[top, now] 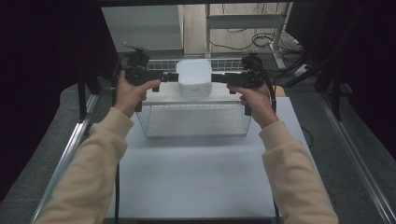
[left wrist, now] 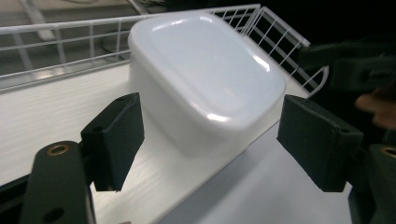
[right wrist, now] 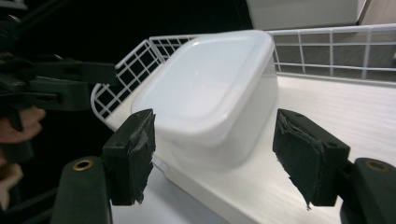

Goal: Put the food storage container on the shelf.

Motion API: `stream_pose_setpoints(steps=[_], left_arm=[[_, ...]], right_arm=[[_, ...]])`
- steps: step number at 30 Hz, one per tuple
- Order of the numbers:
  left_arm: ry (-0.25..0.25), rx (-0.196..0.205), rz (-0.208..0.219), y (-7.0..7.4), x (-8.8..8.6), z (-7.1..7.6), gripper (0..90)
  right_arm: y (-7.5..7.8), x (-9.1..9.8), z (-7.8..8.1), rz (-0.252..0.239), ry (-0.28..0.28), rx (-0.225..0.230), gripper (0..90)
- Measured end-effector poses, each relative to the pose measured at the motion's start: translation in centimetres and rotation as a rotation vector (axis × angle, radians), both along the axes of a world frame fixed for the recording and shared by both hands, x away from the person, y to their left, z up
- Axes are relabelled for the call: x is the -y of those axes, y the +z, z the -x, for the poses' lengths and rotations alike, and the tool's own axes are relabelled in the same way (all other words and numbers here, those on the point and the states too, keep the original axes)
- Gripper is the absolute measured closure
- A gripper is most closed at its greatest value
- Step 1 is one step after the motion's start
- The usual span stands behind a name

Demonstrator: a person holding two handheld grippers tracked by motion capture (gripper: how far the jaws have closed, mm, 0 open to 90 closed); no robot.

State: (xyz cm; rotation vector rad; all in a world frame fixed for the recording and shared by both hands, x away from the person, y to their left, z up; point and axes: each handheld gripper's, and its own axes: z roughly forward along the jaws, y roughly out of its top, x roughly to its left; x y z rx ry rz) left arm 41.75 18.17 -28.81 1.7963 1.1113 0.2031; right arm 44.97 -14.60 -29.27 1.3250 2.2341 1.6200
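Now both jaws open beside white box on shelf.

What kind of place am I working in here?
Likely a lab-style recording station, not a home: a white table hemmed by dark curtains, a wire shelf rack holding a white lidded container, and loose cables on the floor behind.

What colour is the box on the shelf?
The box is plain glossy white, clearest in the left gripper view.
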Motion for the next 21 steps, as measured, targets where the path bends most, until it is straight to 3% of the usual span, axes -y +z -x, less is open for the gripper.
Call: stream_pose_setpoints(steps=[1,2,4,6,7,9,12,15,16,19,20,21], left_arm=[[0.000,0.000,0.000,0.0,0.0,0.0,22.4],[-0.003,0.015,-0.002,-0.1,-0.1,0.8,22.4],[-0.004,0.052,-0.032,-0.7,-0.4,3.4,22.4],[-0.008,0.068,-0.052,-1.1,-0.5,4.2,22.5],[-0.014,0.089,-0.071,-1.8,-0.7,5.6,22.7],[-0.024,0.100,-0.088,-3.1,-1.0,7.2,22.8],[-0.028,0.103,-0.094,-4.4,-1.2,8.5,23.2],[-0.042,0.100,-0.100,-7.0,-1.5,10.4,23.8],[-0.042,0.100,-0.100,-7.0,-1.5,10.4,24.1],[-0.039,0.067,-0.100,-10.0,-1.7,12.2,24.1],[-0.039,0.067,-0.100,-10.0,-1.7,12.2,24.2],[-0.044,0.046,-0.088,-11.4,-1.8,12.7,24.2]], right_arm=[[-0.1,0.4,0.6,0.017,0.007,0.023,29.8],[-0.1,0.4,0.6,0.017,0.007,0.023,29.8],[-0.5,1.0,2.3,0.056,0.022,0.074,29.6],[-0.8,1.4,3.1,0.065,0.031,0.097,29.6],[-1.3,2.1,4.4,0.057,0.045,0.131,29.6],[-2.1,2.7,5.7,0.056,0.060,0.153,29.3],[-3.1,3.3,7.1,0.063,0.066,0.177,29.2],[-5.3,4.8,9.4,0.095,0.063,0.205,28.7],[-5.3,4.8,9.4,0.095,0.063,0.205,28.7],[-7.6,6.1,11.4,0.131,0.044,0.219,28.5],[-7.6,6.1,11.4,0.131,0.044,0.219,28.5],[-8.8,6.8,12.3,0.150,0.045,0.210,28.5]])
